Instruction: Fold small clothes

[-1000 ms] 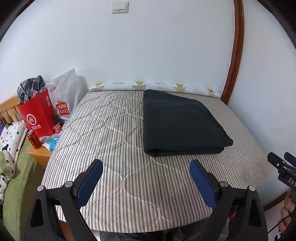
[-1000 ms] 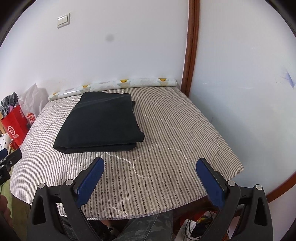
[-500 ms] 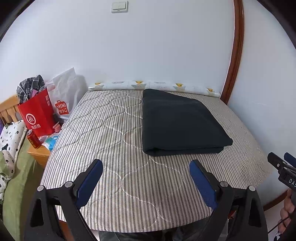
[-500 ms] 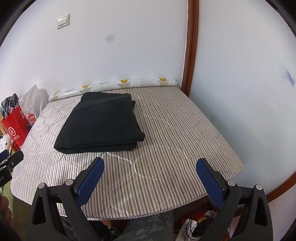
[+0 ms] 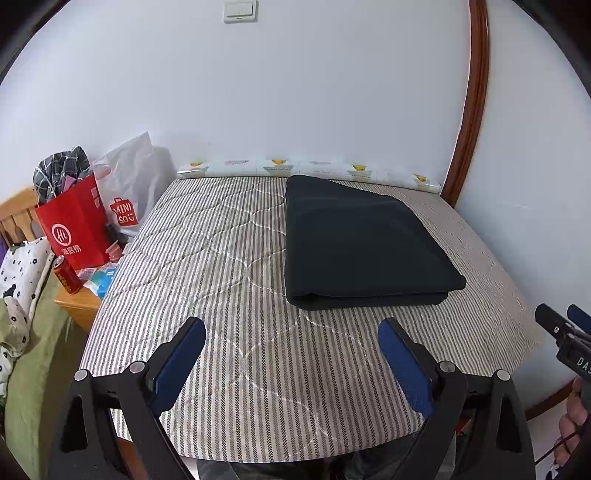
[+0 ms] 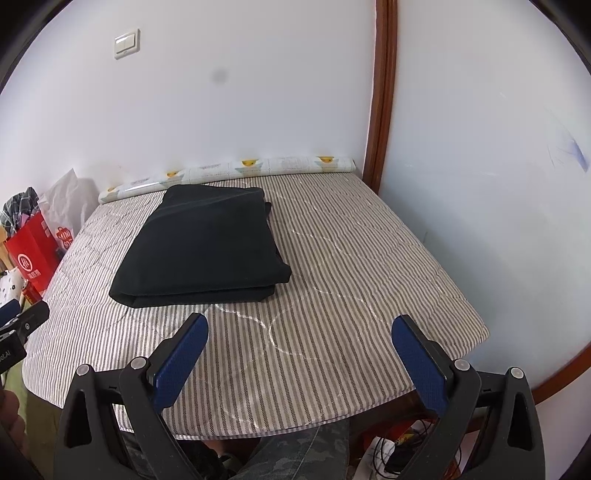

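Two claws are in your hands, both spread wide w/ nothing between the blue pads. Left claw hovers above the near edge of the worktop, a surface covered by a grey-and-white striped quilted pad. Right claw hovers over the same near edge, further to the right; its tip also shows at the right margin of the left wrist view, and the left claw's tip shows at the left margin of the right wrist view.

Task item: dark folded garment, lying flat on the worktop in a neat rectangle, several layers thick at the near fold. Position: centre-right in the left wrist view, centre-left in the right wrist view, i.e. between the two claws and ahead of both, apart from each. Its far edge sits just beside the patterned roll that runs along the wall.

Surroundings, left of worktop: red paper bag w/ checked cloth sticking out, white plastic bag behind it, red can on a low wooden stand. Wall switch is above. Brown wooden trim runs up the wall at the right rear corner.
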Demonstrator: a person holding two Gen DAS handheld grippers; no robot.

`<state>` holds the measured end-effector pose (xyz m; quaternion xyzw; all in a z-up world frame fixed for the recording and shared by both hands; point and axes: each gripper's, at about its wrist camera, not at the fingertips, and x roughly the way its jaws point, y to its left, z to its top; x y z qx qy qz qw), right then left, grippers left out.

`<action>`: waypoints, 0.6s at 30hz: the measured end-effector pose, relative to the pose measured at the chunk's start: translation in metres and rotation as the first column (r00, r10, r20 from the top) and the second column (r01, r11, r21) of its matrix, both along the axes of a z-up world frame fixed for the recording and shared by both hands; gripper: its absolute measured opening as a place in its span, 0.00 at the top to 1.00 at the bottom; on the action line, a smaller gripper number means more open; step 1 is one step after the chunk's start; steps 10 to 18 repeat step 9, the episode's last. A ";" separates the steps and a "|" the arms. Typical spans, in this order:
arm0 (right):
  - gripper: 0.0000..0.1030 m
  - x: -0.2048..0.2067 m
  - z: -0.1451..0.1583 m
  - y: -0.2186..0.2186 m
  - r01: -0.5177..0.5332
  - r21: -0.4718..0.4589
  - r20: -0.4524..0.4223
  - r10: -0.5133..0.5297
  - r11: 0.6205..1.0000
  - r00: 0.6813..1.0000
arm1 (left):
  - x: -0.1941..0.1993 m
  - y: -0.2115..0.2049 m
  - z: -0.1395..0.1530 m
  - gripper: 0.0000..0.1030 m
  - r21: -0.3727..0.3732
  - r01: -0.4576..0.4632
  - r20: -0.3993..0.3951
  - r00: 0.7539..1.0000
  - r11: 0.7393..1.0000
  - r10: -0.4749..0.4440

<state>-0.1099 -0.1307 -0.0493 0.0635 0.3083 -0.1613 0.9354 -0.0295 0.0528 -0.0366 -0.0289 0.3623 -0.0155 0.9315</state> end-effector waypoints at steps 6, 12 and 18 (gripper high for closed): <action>0.04 0.000 -0.002 -0.002 0.000 0.005 -0.004 0.000 1.000 1.000 | 0.001 0.000 0.000 0.08 0.011 0.001 0.004 1.000 1.000 -0.002; 0.04 0.001 -0.002 -0.001 -0.006 0.003 -0.008 0.006 1.000 1.000 | 0.002 0.002 0.000 0.08 0.005 -0.001 0.003 1.000 1.000 0.001; 0.04 0.001 -0.002 -0.001 -0.006 0.003 -0.008 0.006 1.000 1.000 | 0.002 0.002 0.000 0.08 0.005 -0.001 0.003 1.000 1.000 0.001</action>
